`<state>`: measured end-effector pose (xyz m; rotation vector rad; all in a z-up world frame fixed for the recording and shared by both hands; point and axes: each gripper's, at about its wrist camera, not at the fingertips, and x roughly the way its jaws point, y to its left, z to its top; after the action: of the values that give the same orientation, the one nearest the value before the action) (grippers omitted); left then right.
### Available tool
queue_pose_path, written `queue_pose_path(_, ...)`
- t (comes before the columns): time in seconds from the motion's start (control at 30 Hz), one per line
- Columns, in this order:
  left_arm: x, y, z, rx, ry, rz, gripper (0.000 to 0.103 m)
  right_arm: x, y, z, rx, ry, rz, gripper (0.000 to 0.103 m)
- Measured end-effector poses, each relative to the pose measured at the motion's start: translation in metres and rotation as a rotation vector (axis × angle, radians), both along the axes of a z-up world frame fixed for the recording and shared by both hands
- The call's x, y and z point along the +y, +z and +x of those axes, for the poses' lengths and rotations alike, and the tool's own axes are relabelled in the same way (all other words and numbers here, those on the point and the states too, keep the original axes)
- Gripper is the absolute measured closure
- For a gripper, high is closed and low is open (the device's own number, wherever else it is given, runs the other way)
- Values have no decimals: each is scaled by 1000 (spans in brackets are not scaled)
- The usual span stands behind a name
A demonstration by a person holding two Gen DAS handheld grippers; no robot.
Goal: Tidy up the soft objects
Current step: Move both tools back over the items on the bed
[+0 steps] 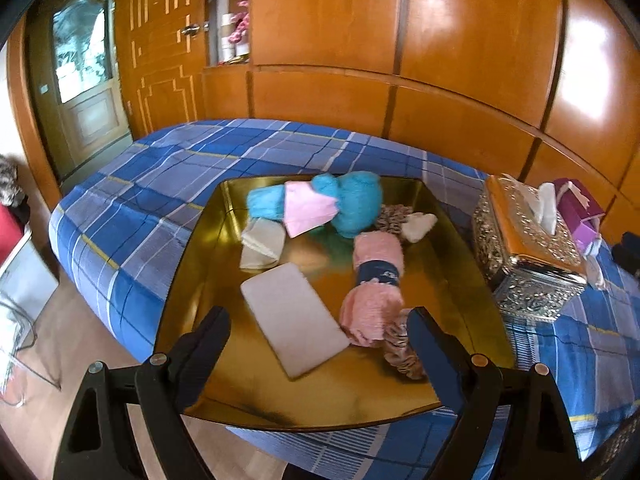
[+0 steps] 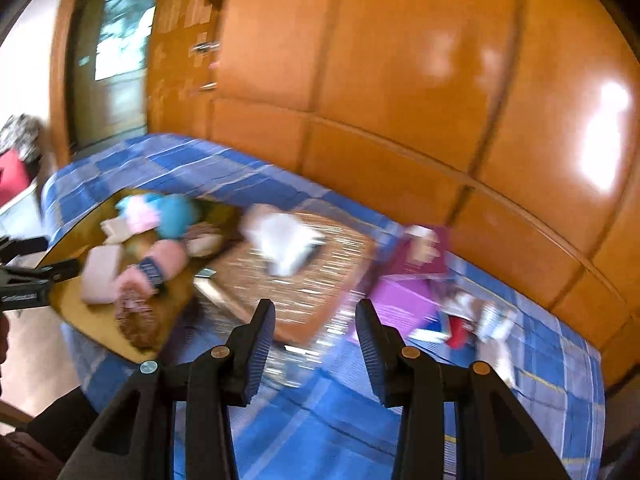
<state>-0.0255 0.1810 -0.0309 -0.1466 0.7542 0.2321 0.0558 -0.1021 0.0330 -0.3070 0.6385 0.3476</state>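
Note:
A gold tray (image 1: 224, 264) lies on the bed and holds several soft items. These include a fluffy blue piece (image 1: 356, 200), a pink cloth (image 1: 308, 208), folded white cloths (image 1: 260, 244), a pale pink pad (image 1: 296, 320), a pink rolled towel (image 1: 376, 280) with a navy band, and a patterned scrunchie (image 1: 400, 348). My left gripper (image 1: 320, 320) hovers open over the tray's near side, nothing between its fingers. Its right finger overlaps the scrunchie in the view. My right gripper (image 2: 314, 308) stands partly open and empty above the bedspread, right of the tray (image 2: 92, 320). That view is blurred.
A blue plaid bedspread (image 1: 132, 200) covers the bed, which stands against a wooden wardrobe wall (image 1: 440, 60). An ornate silver tissue box (image 1: 528, 248) sits right of the tray, with a purple tissue pack (image 1: 580, 208) behind it. Wooden floor (image 1: 80, 340) and a door (image 1: 84, 80) lie to the left.

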Motion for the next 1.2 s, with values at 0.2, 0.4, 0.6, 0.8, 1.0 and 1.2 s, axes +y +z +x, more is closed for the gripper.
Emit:
queue_pose_path(0.2,-18,11,8,-13,-58,19,13,-92,-3,22,53,-230,80,61)
queue_pose_path(0.4,-51,39,22,-54,-180,44,13,-187,-26,60,156,-508,186,61)
queue_pose_path(0.6,-111,72,40,-105,-370,89,13,-243,-47,95,226,-656,264,61)
queue_pose_path(0.8,-179,103,65,-132,-558,116,13,-270,-63,126,287,-702,340,61)
queue_pose_path(1.0,-276,135,97,-127,-782,126,13,-311,-87,132,351,-842,452,61)
queue_pose_path(1.2,-379,114,140,-10,-898,217,14,-347,-91,109,327,-966,629,61)
